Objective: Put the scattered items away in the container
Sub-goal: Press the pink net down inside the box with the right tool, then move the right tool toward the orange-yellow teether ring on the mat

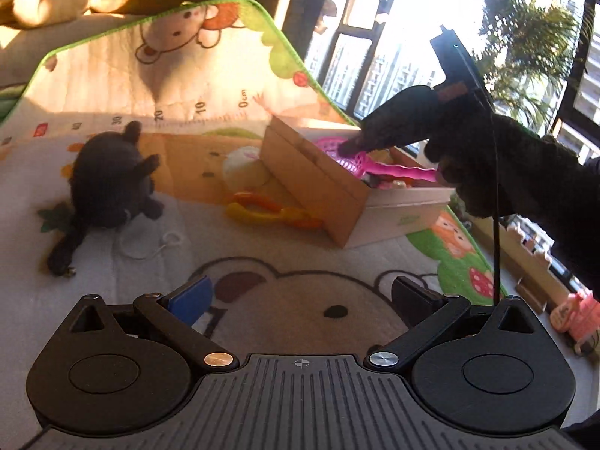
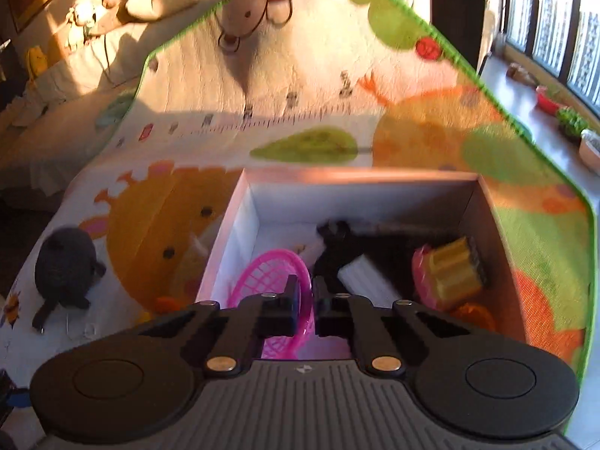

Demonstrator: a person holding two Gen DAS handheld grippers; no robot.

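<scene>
The task is partly done. The box (image 2: 487,225) stands on the play mat (image 1: 112,75), and it already holds several things: a yellow toy block (image 2: 453,270), a pink piece beside it, something orange in the near corner, and a dark toy with a white part in the middle. The right tool (image 2: 304,300) hangs over the open box with its fingers pressed together on the rim of a pink toy racket (image 2: 270,273). In the left wrist view the racket (image 1: 356,159) lies across the top of the box (image 1: 405,210), so I judge that it is just being put in and not yet let go.

The left tool (image 1: 300,296) is spread wide and holds nothing; it hovers over the mat, well apart from the box.

Three things are left outside, as far as I can see. A dark plush animal (image 1: 108,183) lies on the mat to the left, with a white string near it. An orange and yellow plastic toy (image 1: 270,213) lies just beside the box wall. A pale round thing (image 1: 240,167) sits behind it, also close to the box; I cannot tell what it is.

So I think more than half of the work is done, and the plush animal is probably the easiest next piece for the free left tool.
</scene>
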